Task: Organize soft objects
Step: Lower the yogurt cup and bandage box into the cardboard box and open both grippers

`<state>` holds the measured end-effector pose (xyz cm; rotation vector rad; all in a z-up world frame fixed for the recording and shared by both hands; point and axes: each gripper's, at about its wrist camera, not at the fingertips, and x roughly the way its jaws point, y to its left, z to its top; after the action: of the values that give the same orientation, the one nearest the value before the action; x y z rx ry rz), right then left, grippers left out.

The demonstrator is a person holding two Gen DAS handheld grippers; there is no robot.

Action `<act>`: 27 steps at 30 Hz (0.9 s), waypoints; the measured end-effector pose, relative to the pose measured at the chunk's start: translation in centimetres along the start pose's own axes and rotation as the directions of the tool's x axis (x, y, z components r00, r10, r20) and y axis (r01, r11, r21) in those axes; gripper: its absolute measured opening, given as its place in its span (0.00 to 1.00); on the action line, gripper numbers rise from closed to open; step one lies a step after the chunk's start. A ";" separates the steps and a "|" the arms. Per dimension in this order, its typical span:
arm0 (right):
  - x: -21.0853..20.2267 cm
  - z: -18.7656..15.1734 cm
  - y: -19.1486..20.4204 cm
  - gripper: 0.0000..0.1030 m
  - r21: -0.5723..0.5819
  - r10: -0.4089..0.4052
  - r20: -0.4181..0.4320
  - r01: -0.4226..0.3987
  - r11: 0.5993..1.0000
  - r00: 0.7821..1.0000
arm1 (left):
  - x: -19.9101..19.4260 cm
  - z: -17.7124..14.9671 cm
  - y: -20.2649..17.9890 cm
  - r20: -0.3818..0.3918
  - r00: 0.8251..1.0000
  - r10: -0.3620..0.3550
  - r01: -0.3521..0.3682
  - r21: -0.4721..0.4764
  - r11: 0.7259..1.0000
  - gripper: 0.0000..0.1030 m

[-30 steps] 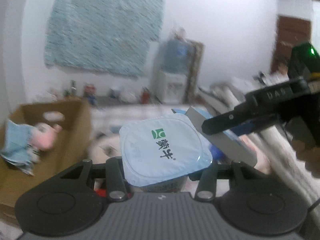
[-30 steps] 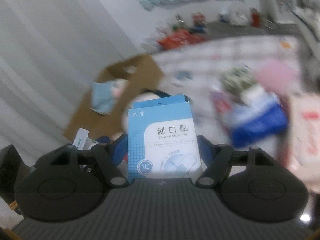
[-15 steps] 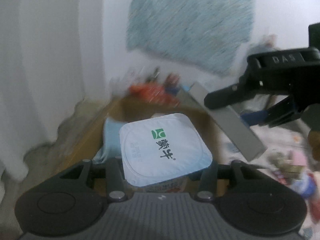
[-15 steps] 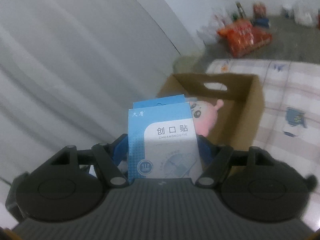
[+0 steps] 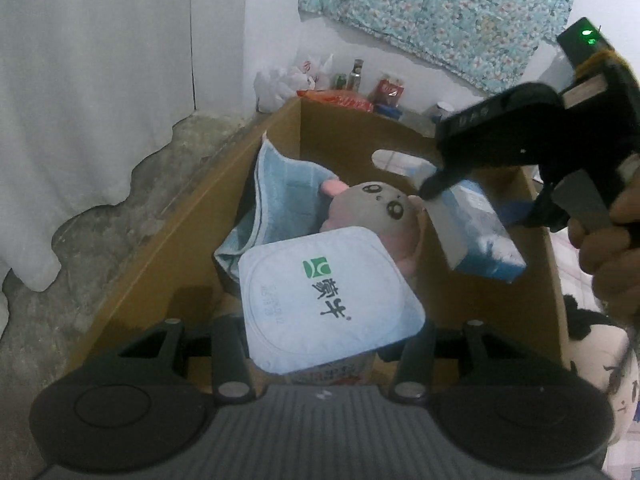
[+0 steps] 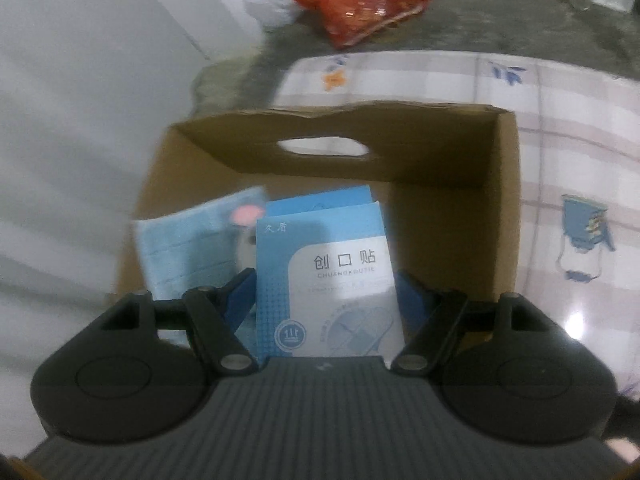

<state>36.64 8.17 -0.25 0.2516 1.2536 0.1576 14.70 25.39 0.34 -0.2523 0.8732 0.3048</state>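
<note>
My left gripper [image 5: 324, 354] is shut on a white foil-lidded yogurt cup [image 5: 328, 296], held above the near end of an open cardboard box [image 5: 192, 240]. Inside the box lie a light blue towel [image 5: 280, 196] and a pink plush toy [image 5: 384, 208]. My right gripper [image 5: 476, 208] comes in from the right, shut on a blue bandage box [image 5: 488, 240] over the plush. The right wrist view shows that bandage box [image 6: 332, 280] clamped in the right gripper [image 6: 326, 296] above the cardboard box [image 6: 440, 152], with the towel [image 6: 188, 248] and a bit of the plush [image 6: 248, 216] to its left.
The cardboard box sits at the edge of a checked bedcover [image 6: 560, 120], beside grey floor [image 5: 100, 240] and a white curtain [image 5: 100, 80]. An orange snack bag [image 6: 360, 4] and bottles [image 5: 354, 74] lie beyond. A white and black plush [image 5: 592, 360] rests to the right.
Both grippers swung left, from over the bed to above the cardboard box, and tipped downward. Each keeps its grip: yogurt cup in the left, bandage box in the right.
</note>
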 end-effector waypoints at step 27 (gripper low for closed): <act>-12.3 -6.7 -9.0 0.80 -0.115 0.215 0.169 -0.198 0.973 0.962 | 5.9 1.6 2.2 -0.103 0.980 0.173 -0.177 -0.028 0.984 0.47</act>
<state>26.36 -2.93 6.63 0.3061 1.0345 0.3674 18.65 28.88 -3.50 -0.2270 0.9916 0.4759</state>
